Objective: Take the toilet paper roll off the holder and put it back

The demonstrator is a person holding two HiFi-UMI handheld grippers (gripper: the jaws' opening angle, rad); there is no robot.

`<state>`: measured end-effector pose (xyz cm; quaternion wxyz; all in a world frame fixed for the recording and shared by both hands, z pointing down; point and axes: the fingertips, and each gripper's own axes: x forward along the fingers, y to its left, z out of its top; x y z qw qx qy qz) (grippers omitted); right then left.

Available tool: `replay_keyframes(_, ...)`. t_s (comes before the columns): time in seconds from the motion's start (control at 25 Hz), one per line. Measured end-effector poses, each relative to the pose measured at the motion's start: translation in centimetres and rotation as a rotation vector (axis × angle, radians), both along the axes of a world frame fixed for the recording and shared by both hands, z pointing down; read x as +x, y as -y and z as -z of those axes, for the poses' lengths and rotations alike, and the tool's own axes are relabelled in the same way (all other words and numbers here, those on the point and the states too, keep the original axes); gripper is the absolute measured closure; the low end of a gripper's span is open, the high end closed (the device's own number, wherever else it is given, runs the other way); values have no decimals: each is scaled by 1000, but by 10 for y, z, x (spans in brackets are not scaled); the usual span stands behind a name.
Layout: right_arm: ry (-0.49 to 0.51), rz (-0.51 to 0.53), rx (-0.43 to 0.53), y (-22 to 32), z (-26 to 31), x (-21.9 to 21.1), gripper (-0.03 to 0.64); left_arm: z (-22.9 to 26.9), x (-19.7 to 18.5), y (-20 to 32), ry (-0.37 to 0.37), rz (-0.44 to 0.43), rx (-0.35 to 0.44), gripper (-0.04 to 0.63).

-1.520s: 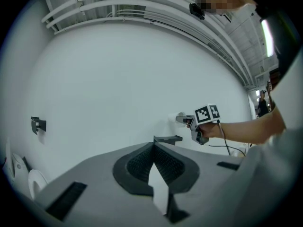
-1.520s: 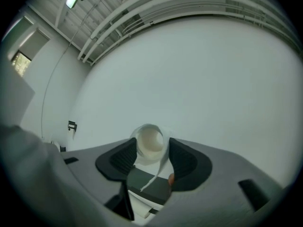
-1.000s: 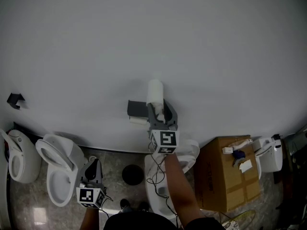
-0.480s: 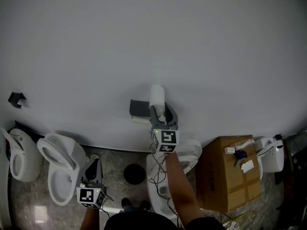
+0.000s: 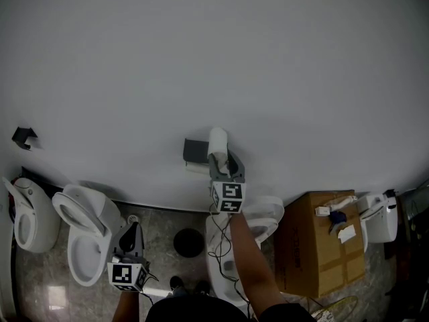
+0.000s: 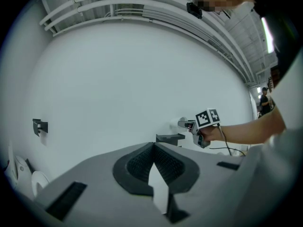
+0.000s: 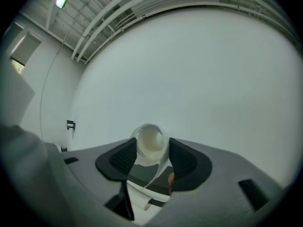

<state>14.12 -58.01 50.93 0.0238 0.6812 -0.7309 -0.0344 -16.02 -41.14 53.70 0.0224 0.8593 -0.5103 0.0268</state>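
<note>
The white toilet paper roll [image 5: 217, 141] stands upright between the jaws of my right gripper [image 5: 222, 161], which is shut on it. It is held against the white wall, just right of the dark grey holder [image 5: 195, 150]. In the right gripper view the roll [image 7: 149, 143] sits between the two pads with a loose sheet hanging down, and the holder [image 7: 140, 173] lies just below it. A white piece [image 5: 196, 168] shows under the holder. My left gripper [image 5: 129, 237] hangs low near the floor, shut and empty; in its own view the pads [image 6: 142, 161] meet at their tips.
Two toilets [image 5: 84, 232] [image 5: 27, 218] stand at the left, another [image 5: 260, 219] under my right arm, and one [image 5: 377, 217] at the far right. A cardboard box [image 5: 322, 245] sits right of centre. A black round object [image 5: 188, 242] lies on the floor. A small dark bracket [image 5: 22, 138] is on the wall.
My right gripper has carried the roll downward along the wall, closer to the holder's level. The left gripper has stayed put.
</note>
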Motion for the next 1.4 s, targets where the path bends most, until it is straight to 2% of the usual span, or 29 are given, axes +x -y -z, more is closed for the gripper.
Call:
replay_keyframes(0.68,-16,-3,-128,17,-65,5,402,-2,-2,5,-11,20,9,592)
replay_keyframes(1.0,-17,5,-126,18,-66,3,400,-5,-2,7,-14,19,4,592)
replay_keyframes(1.2,-77,4,-129,13,-68,1,397,-6,1,9,-21,12,1,592)
replay_keyframes(1.4,-58,1,-96,0,-54,2,397,-5,3,7,-31,7,3,592)
